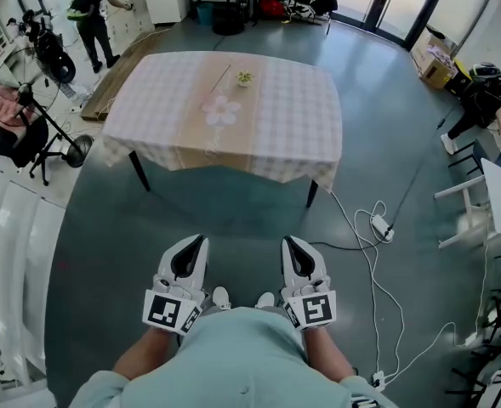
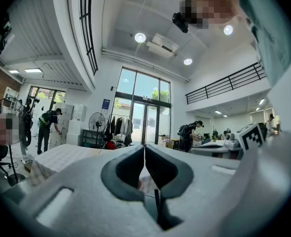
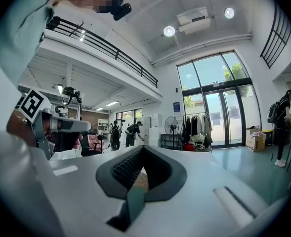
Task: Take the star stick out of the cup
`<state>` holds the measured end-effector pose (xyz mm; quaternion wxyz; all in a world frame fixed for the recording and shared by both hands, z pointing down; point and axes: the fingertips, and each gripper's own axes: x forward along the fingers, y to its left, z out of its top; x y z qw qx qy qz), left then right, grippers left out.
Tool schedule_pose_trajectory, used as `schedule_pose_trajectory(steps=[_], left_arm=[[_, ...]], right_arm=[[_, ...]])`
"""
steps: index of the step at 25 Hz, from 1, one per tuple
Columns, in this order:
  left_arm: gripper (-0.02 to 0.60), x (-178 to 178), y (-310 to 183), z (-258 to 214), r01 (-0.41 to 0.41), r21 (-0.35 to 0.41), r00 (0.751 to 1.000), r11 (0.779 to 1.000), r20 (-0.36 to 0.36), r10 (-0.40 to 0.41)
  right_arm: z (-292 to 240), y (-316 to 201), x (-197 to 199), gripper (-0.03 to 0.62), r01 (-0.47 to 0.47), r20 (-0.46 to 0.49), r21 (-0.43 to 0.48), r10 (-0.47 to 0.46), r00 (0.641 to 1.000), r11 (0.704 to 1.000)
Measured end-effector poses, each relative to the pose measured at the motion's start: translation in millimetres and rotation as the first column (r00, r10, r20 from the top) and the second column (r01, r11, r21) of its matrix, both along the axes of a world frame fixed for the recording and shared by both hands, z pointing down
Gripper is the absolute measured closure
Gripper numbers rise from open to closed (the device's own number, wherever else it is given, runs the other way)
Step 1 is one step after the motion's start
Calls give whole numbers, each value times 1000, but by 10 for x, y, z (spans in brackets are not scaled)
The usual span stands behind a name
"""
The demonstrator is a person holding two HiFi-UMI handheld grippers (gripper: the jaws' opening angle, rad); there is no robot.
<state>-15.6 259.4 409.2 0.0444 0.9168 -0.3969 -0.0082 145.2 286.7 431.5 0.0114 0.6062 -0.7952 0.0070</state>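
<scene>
Standing person: a person (image 1: 97,15) in dark clothes at the far left end of the room, well away from the table.
Left gripper: the white left gripper (image 1: 197,243) with dark pads is held low in front of the body and points towards the table; its jaws are pressed together with nothing between them.
Table: a rectangular table (image 1: 310,117) under a pale checked cloth with a beige strip down the middle, well ahead of both grippers.
Star stick: a flat pink star-shaped piece (image 1: 222,110) lies on the beige strip; its stick is too thin to trace.
Cup: a small pale cup (image 1: 244,78) with something green in it stands just beyond the pink piece, near the far edge.
Right gripper: the matching white right gripper (image 1: 291,243) sits beside the left one, jaws clenched on nothing.
Floor: a white power strip (image 1: 381,226) with cables lies on the grey floor at the right.
</scene>
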Motion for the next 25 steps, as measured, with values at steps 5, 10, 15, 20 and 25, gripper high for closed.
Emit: schedule_pose_trajectory(steps=[5,10,15,20,25], left_arm=[[574,-5,7,16,0,0,1000,1000,0,0],[574,-2,-19,14,0,2,1000,1000,-4,0],[574,-54,-33,3,6,5,1000,1000,-5,-6],[574,-109,-60,-5,9,6,1000,1000,-7,-9],[574,-162,-82,-5,9,4,1000,1000,-7,-9]], right_arm=[[-18,14,9,600,-6,-9,20,7,1000,1000],[-28,-22,34,597,-17,-24,28,18,1000,999],[-60,-54,-23,572,-25,-48,34,26,999,999],[-75,-92,-65,526,-27,-49,33,29,998,999],[-80,-119,-138,499,-19,-47,30,21,999,999]])
